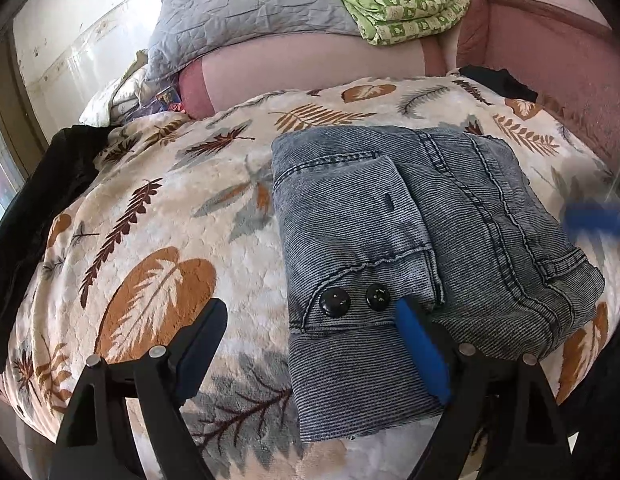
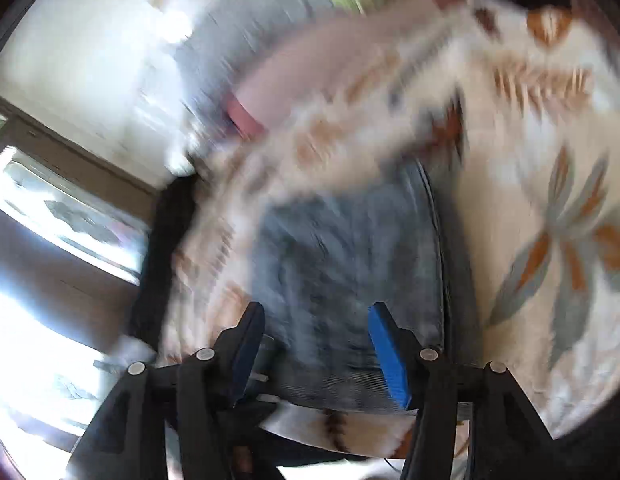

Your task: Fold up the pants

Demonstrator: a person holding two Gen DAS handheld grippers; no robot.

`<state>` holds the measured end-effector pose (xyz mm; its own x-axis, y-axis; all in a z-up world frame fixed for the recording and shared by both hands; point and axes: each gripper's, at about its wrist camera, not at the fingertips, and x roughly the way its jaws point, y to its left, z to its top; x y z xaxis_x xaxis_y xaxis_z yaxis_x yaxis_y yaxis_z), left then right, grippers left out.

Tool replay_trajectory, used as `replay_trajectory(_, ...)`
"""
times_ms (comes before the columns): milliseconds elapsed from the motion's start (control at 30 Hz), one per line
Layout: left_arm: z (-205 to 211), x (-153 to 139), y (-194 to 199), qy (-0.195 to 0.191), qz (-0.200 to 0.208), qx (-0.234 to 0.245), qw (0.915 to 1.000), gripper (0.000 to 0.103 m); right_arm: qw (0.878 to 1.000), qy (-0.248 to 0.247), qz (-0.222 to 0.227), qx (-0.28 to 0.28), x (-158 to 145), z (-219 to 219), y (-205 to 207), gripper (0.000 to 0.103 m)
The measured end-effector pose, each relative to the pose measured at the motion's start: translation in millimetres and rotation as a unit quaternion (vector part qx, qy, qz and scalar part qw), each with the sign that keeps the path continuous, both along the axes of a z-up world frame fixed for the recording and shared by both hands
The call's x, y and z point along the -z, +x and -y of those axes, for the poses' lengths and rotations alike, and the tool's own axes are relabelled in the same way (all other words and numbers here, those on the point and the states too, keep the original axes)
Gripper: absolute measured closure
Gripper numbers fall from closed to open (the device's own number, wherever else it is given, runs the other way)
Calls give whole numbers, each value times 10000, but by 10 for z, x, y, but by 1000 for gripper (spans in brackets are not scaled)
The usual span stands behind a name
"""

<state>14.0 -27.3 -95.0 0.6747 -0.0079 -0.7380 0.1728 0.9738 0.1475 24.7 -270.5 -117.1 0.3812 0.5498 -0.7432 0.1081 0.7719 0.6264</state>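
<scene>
Pants [image 1: 422, 240] look folded into a compact stack already, so this reads as the finishing step: tidy and release, don't re-grab. If you touch anything, press the loose upper flap with the two buttons [image 1: 354, 298] flat rather than pinching it, or you'll drag the layers apart. The stack lies on the blanket [image 1: 150, 248], toward its right side and close to the near edge. Your left gripper [image 1: 310, 312] is spread wide and holds nothing; its right finger [image 1: 420, 348] overlaps the stack's near edge just beside the buttons, and the other finger is over bare blanket, well left of the denim. Your right gripper [image 2: 316, 344] is also spread and empty, hanging over the pants [image 2: 350, 256], with denim visible between the fingers. That view is motion-blurred, so contact can't be judged. Slow the right hand down.
</scene>
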Motion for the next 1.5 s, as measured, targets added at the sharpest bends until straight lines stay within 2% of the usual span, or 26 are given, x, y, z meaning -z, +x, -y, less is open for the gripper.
replay_trajectory(33, -11, -19, 2, -86, -47, 33, 9999, 17, 9998, 165, -54, 73, 191, 53, -49, 63)
replay_trajectory(67, -36, -58, 0, -192, -62, 37, 9998, 17, 9997, 210, 65, 98, 161, 105, -97, 67)
replay_trajectory(133, -168, -225, -20, -693, 100, -60, 9975, 17, 9999, 113, -70, 13, 46, 168, -121, 70)
replay_trajectory(200, -239, -304, -5, -957, 254, -219, 9948, 17, 9996, -69, -216, -149, -19, 156, -94, 70)
replay_trajectory(267, -157, -166, 81, -700, -135, -55, 9974, 17, 9989, -316, -234, -243, -172, 113, -48, 68)
replay_trajectory(300, -56, 3, 110, -314, -353, 46, 9989, 17, 9986, -452, -92, -255, -305, 81, 12, 66)
replay_trajectory(367, -50, 37, 33, -304, -3, 29, 9995, 16, 9966, -646, 412, -316, -678, 9, 144, 66)
replay_trajectory(500, -41, 40, 72, -329, -82, 18, 9994, 17, 9890, -772, 1102, -616, -1064, -340, 613, 55)
replay_trajectory(567, -38, 55, 69, -354, -41, 0, 9994, 17, 9934, -233, 803, -784, -842, -401, 924, 55)
replay_trajectory(633, -31, 60, 73, -377, -29, 15, 9993, 16, 9980, -180, 36, -612, -291, -291, 1189, 61)
replay_trajectory(667, -50, 55, 56, -409, -31, 28, 9992, 17, 9982, 71, -340, -479, 25, -187, 1233, 73)
replay_trajectory(700, -61, 62, 58, -413, -27, 3, 9991, 16, 9970, 341, -630, -276, 211, -106, 1219, 99)
replay_trajectory(733, -64, 66, 55, -437, -19, 18, 9990, 16, 9954, 680, -675, -81, 260, -15, 1157, 100)
replay_trajectory(767, -76, 58, 49, -452, 5, 29, 9990, 17, 9970, 550, -546, -82, 148, -9, 1098, 100)
replay_trajectory(867, -71, 60, 42, -456, 50, 40, 9989, 16, 9991, 266, -177, -268, -154, -104, 984, 83)
replay_trajectory(900, -74, 56, 46, -473, 38, 39, 9989, 16, 9996, 111, 56, -261, -253, -93, 945, 72)
replay_trajectory(933, -77, 58, 49, -479, 37, 40, 9988, 16, 9996, -147, 115, -195, -229, -87, 926, 69)
replay_trajectory(967, -79, 55, 48, -514, 55, 46, 9987, 17, 9986, -514, -93, -130, -65, -45, 946, 69)
replay_trajectory(1000, -83, 48, 48, -575, 65, 61, 9983, 17, 9983, -469, -324, -153, 113, -57, 982, 79)
replay_trajectory(1067, -130, -5, 30, -773, 91, 88, 9969, 17, 9990, -297, -319, -67, 44, 15, 938, 80)
replay_trajectory(1133, -320, -127, 2, -1509, 47, 250, 9882, 17, 9975, -591, -320, -214, -170, -28, 899, 66)
replay_trajectory(1200, -580, -225, -11, -2344, 153, -31, 9720, 17, 9937, -1057, -72, -358, -487, -151, 884, 51)
replay_trajectory(1233, -762, -252, -10, -2829, 189, -249, 9586, 17, 9908, -1272, 94, -444, -612, -231, 914, 42)
replay_trajectory(1333, -1069, -170, 71, -3441, -97, -743, 9359, 17, 9743, -1933, 659, -950, -1027, -693, 1081, 21)
replay_trajectory(1400, -1143, -61, 153, -3676, -438, -900, 9246, 17, 9587, -2349, 815, -1384, -1136, -1043, 1282, 17)
replay_trajectory(1500, -1018, 121, 246, -4037, -1036, -620, 9069, 17, 9273, -3033, 562, -2121, -1015, -1697, 1690, 17)
